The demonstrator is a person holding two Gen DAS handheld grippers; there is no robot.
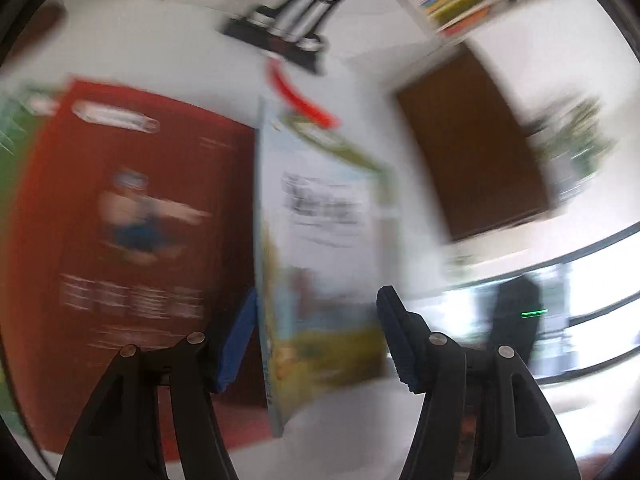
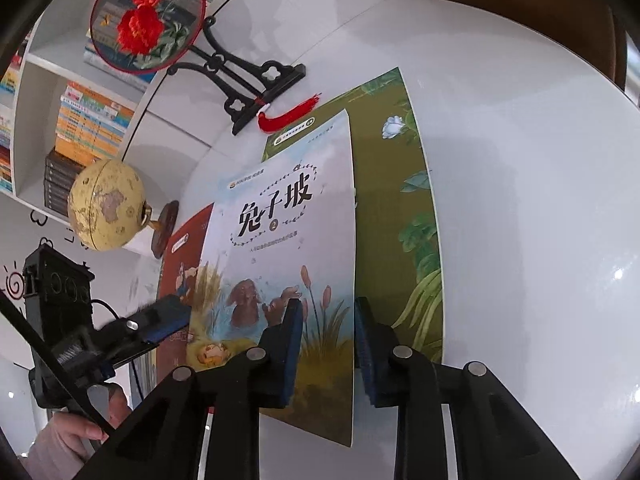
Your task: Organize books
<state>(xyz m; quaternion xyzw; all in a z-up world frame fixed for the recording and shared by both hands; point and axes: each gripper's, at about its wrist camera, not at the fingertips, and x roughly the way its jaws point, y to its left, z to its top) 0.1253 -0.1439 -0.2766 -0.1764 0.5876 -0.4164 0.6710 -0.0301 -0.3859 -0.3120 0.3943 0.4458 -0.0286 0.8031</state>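
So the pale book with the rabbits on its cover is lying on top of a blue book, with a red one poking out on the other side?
Not quite. The right wrist view shows the rabbit book lying over a green book with leaves and a white flower, not a blue one. The red book does poke out on the other side.

Black fingers (image 2: 290,344) — blue pads, silver screws, pink sleeve (image 2: 48,452)

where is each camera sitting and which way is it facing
Left wrist view: sits on the left claw, looking down at a pale-blue book standing between its fingers, red book beside; very blurred.
Right wrist view: sits on the right claw, looking down at the same book's cover, the green book, the left claw and a hand.
Shared: pale-blue book, red book.
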